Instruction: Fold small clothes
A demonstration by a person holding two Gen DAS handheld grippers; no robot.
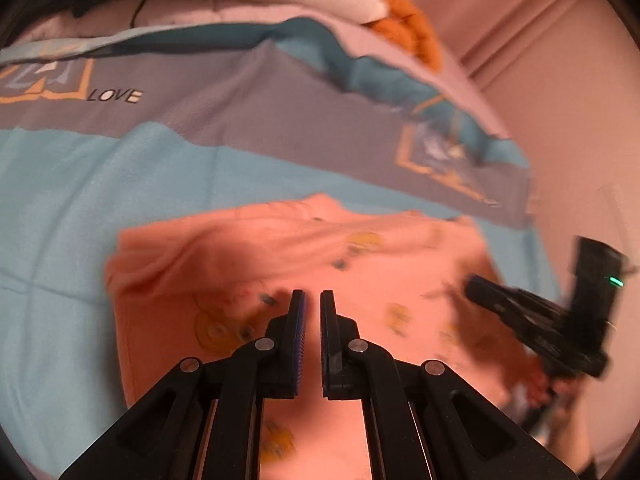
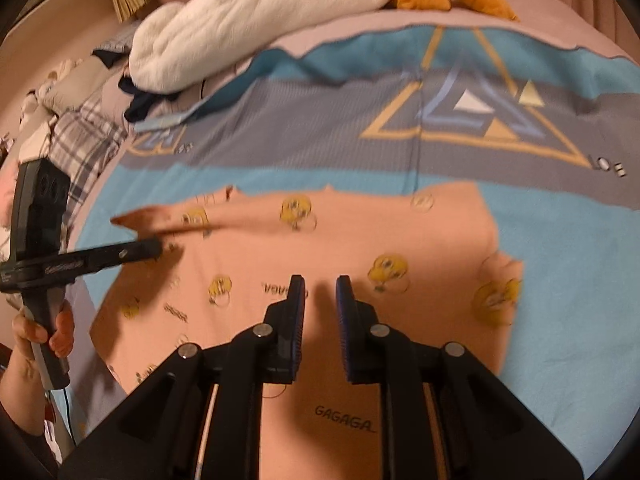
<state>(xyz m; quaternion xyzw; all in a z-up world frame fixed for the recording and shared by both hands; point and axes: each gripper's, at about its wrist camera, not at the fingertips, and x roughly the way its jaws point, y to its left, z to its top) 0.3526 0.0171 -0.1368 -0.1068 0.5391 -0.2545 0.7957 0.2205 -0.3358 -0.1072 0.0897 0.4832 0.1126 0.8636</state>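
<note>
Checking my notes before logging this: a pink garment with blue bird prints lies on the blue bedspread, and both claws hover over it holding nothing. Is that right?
Not quite: the bird prints are yellow, not blue, as the right wrist view shows. The rest holds: the pink garment lies on the blue bedspread, and the left claw and right claw hover over it holding nothing.

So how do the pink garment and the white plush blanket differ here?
The pink garment lies spread fairly flat on the blue bedspread near both hand-held grippers; the white plush blanket sits bunched at the far edge. The garment carries yellow cartoon prints and lettering; the blanket is plain and fluffy. Neither is gripped.
</note>
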